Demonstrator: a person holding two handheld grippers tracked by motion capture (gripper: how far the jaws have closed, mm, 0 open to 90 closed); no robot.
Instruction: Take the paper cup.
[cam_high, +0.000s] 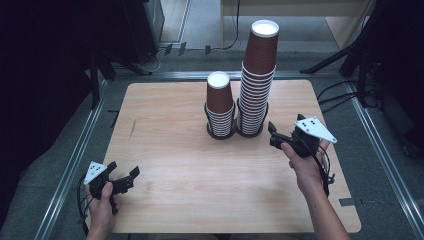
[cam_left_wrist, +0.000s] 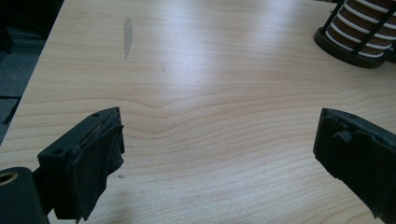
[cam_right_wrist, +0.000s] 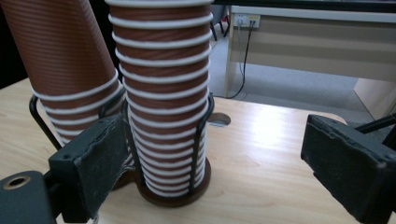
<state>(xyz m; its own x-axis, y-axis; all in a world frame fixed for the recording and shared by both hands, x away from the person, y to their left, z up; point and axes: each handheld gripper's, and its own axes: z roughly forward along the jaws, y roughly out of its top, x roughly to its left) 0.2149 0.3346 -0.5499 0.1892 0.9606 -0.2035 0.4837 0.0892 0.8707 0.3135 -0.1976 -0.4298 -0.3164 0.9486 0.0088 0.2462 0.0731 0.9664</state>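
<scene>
two cup stacks beside right tongs (apart)

Short cup stack just left of tall stack, mid-table.

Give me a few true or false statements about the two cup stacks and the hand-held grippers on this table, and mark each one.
1. The taller cup stack stands to the right of the shorter cup stack in the high view. True.
2. The right hand-held gripper is shut on a cup. False: its jaws are wide open and hold nothing.
3. Each stack sits in a black wire holder. True.
4. The left hand-held gripper touches the shorter cup stack. False: it is near the table's front left corner, well apart from both stacks.
5. The cups are blue. False: they are brown with white rims.
</scene>
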